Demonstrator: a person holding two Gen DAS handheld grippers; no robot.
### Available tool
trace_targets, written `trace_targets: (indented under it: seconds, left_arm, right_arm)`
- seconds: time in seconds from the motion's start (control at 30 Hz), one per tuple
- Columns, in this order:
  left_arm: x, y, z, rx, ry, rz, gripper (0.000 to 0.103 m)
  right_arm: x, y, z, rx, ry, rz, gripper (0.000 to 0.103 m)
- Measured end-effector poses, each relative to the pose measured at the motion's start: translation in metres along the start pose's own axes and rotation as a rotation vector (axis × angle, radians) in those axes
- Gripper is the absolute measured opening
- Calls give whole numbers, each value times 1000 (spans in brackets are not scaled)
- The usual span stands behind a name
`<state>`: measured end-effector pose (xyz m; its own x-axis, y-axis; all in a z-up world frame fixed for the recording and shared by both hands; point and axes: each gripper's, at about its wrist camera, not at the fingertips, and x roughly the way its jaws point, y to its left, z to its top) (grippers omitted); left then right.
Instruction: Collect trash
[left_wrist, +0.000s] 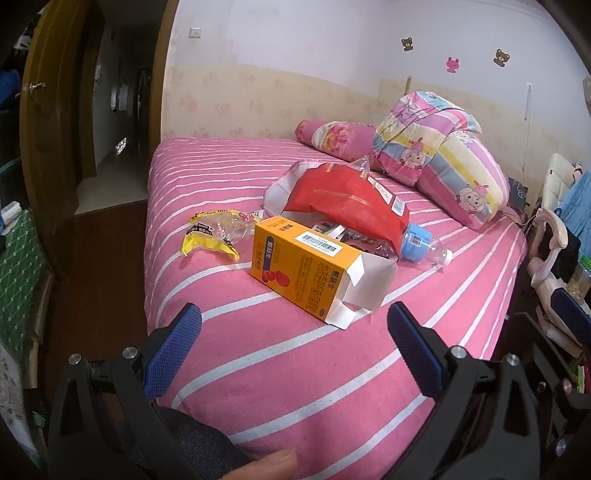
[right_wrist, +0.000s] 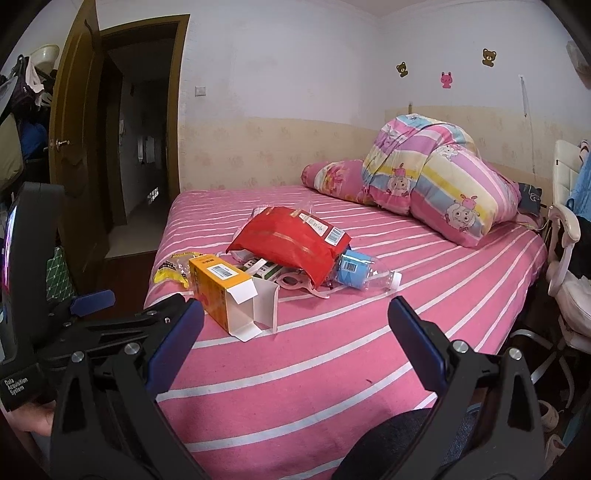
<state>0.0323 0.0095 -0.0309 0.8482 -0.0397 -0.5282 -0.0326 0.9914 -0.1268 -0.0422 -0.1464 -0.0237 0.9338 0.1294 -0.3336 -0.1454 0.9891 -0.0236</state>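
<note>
Two tools in hand, both spread wide and holding nothing: left tool (left_wrist: 294, 322) and right tool (right_wrist: 295, 315) hover over the near edge of the bed (left_wrist: 295, 387), blue pads apart. Trash sits in a cluster mid-bed on the pink striped sheet. Nearest to me is an orange carton (left_wrist: 308, 267), lying on its side with its end flaps open toward me. Just behind it lies a red foil bag (left_wrist: 351, 205), mouth toward the carton, with small packets (right_wrist: 264, 267) showing under its edge; their labels are too small to read. An empty clear plastic bottle (right_wrist: 364, 275) with a blue label lies on its side, touching the bag's right end, cap pointing right. A crumpled yellow-and-clear wrapper (left_wrist: 214, 236) lies left of the carton, near the bed's left edge. A folded quilt (right_wrist: 443, 177) is piled at the far right, well apart from the trash.
</note>
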Motion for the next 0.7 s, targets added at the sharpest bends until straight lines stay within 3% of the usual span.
trace_targets:
  seconds: [0.7]
  left_arm:
    - [7,1,0,6,18,2,98]
  right_arm:
    - [5,1,0,-2,14,3,98]
